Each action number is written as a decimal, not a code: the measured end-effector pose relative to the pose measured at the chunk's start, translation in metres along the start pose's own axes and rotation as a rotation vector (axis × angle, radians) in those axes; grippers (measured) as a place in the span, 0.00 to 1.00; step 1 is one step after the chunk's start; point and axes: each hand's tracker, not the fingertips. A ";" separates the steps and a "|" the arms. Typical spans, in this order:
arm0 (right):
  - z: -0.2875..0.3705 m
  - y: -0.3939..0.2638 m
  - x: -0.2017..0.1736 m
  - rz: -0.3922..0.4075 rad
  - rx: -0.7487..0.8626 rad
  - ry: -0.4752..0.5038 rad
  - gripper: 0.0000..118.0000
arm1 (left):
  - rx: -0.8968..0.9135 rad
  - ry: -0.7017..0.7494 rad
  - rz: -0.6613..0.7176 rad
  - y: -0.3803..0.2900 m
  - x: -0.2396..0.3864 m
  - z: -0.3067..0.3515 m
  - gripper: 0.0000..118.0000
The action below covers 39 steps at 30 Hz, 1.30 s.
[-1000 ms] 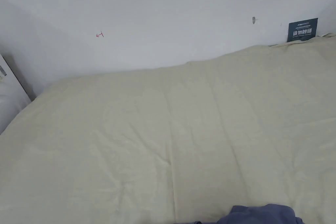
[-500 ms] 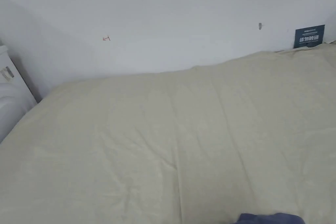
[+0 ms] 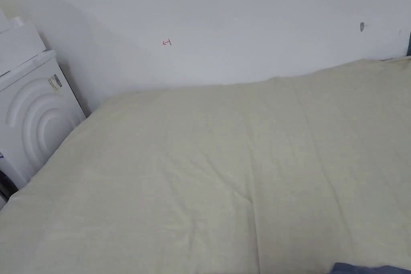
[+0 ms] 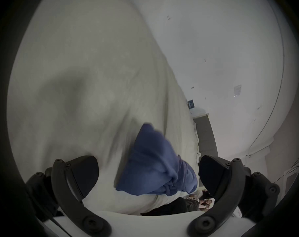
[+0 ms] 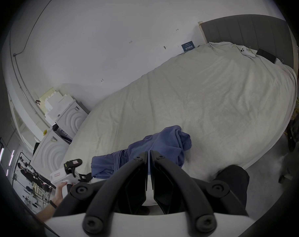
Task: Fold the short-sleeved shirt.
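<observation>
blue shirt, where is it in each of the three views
Head view: the blue shirt is a sliver at the bottom right edge.
Left gripper view: bunched, lower centre, between the open jaws.
Right gripper view: crumpled at centre, just beyond the closed jaws.
Shared landmark: the cream bedspread beneath it.

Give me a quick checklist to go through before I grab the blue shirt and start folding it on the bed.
1. Shirt reachable: ok. The blue shirt lies bunched near the near edge of the bed.
2. Shirt spread flat: not ok. It is crumpled in a heap.
3. Left gripper ready to grasp: ok. Its jaws stand wide apart with the shirt ahead of them.
4. Right gripper ready to grasp: not ok. Its jaws are together, holding nothing.
5. Room to fold: ok. The cream sheet beyond the shirt is bare, with small items only far off by the headboard.
6. Shirt in head view: not ok. Just a sliver shows at the bottom edge.
</observation>
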 end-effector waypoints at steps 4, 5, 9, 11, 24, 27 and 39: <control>0.004 0.002 -0.002 0.002 0.005 -0.015 0.02 | -0.025 -0.109 0.005 -0.014 0.012 -0.027 0.98; 0.005 0.003 -0.002 0.005 0.006 -0.015 0.02 | -0.016 -0.115 0.040 -0.015 0.009 -0.030 0.88; 0.010 0.006 0.000 0.010 0.021 -0.030 0.02 | 0.044 -0.083 0.122 -0.015 -0.002 -0.033 0.19; 0.009 0.006 0.001 -0.003 0.020 -0.029 0.02 | 0.051 -0.080 0.099 -0.016 0.000 -0.028 0.18; -0.009 0.004 -0.003 -0.002 -0.003 0.016 0.02 | 0.253 0.121 -0.262 0.037 0.037 0.096 0.18; -0.013 0.002 -0.001 -0.006 -0.010 0.032 0.02 | 0.261 0.188 -0.626 0.019 0.094 0.097 0.18; 0.021 0.001 0.027 -0.070 0.054 -0.041 0.02 | -0.146 0.370 -1.087 -0.147 0.171 -0.108 0.20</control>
